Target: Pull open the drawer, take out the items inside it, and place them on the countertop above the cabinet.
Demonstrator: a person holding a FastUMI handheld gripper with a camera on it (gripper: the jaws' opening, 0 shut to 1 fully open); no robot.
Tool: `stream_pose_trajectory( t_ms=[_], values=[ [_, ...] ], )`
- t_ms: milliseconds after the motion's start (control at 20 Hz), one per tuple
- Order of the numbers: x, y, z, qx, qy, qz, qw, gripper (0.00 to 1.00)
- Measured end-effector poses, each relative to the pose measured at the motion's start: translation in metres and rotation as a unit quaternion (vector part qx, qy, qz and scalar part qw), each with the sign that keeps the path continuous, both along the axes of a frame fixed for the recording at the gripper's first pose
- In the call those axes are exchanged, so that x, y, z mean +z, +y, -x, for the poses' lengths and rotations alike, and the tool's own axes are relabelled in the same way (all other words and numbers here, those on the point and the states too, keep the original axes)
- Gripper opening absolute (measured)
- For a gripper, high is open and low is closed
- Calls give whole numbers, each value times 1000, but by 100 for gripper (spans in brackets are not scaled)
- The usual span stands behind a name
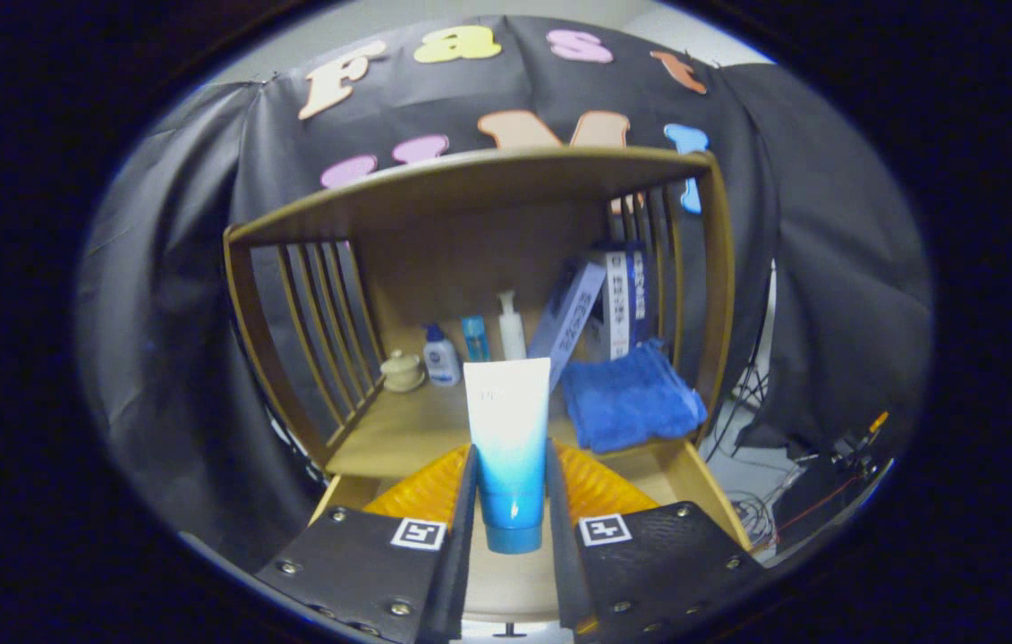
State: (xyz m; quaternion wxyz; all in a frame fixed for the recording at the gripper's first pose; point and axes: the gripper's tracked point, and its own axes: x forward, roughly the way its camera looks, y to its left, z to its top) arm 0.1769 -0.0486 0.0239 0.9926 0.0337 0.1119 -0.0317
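My gripper (510, 470) is shut on a white-and-blue tube (508, 420), both fingers pressing its lower blue part. The tube stands upright between them, blue cap downward, held above the pulled-out wooden drawer (693, 470). Just beyond the fingers lies the wooden countertop (398, 434) of the cabinet, under a slatted wooden shelf frame (488, 179). What lies inside the drawer is mostly hidden by my fingers.
On the countertop, a folded blue towel (626, 398) lies to the right, with leaning books (599, 309) behind it. At the back stand a small lidded pot (402, 368) and three little bottles (474, 344). Cables (761, 402) hang right of the cabinet.
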Motion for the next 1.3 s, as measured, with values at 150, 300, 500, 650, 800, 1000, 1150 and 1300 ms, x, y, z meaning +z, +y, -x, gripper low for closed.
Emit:
stream_pose_trajectory(
  t_ms=[150, 300, 500, 650, 800, 1000, 1150, 1300],
  values=[
    [27, 3, -10, -16, -72, -3, 997, 40],
    [12, 14, -27, -13, -75, 14, 997, 39],
    [-30, 19, -70, -18, -45, 29, 998, 40],
    [-70, 19, -96, -29, -14, 20, 999, 40],
    [-104, 26, -126, -24, 7, 8, 1000, 40],
    [-139, 31, -169, -20, 23, 5, 1000, 40],
    [-154, 28, -193, -35, 35, -5, 999, 40],
    [-166, 27, -213, -42, 36, -3, 998, 40]
  ],
)
